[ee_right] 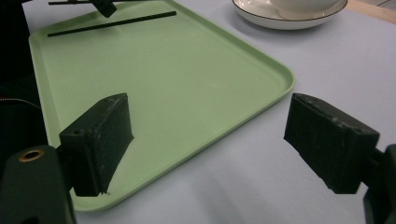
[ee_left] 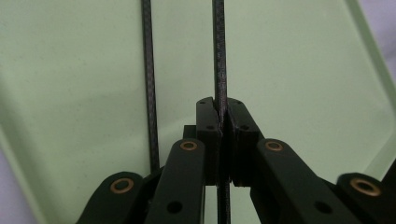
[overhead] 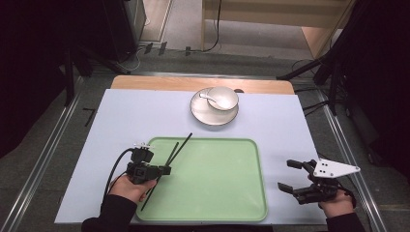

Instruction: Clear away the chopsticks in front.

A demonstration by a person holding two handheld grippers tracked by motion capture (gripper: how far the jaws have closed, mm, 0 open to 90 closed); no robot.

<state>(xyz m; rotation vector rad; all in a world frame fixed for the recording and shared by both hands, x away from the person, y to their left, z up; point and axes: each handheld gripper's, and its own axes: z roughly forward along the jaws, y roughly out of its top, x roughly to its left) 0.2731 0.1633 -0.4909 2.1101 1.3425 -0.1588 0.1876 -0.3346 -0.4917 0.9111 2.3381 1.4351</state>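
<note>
Left tongs (ee_left: 219,109) clamped on one chopstick (ee_left: 219,56), held over the left side of the tray (overhead: 232,203). Second chopstick (ee_left: 148,70) already lies on the tray, just beside. Right tongs (ee_right: 205,140) wide open, empty, off the tray's right edge. Looks about halfway: held stick not set down; bowl (overhead: 222,99), plate, spoon untouched on the counter.

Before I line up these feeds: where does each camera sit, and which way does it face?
High view: above the person's side, looking forward and down on the green tray; forearms, both hands.
Left gripper view: on the left gripper, looking along jaws shut on a chopstick.
Right gripper view: on the open right gripper, facing the tray.
Shared: all three show the tray.
</note>
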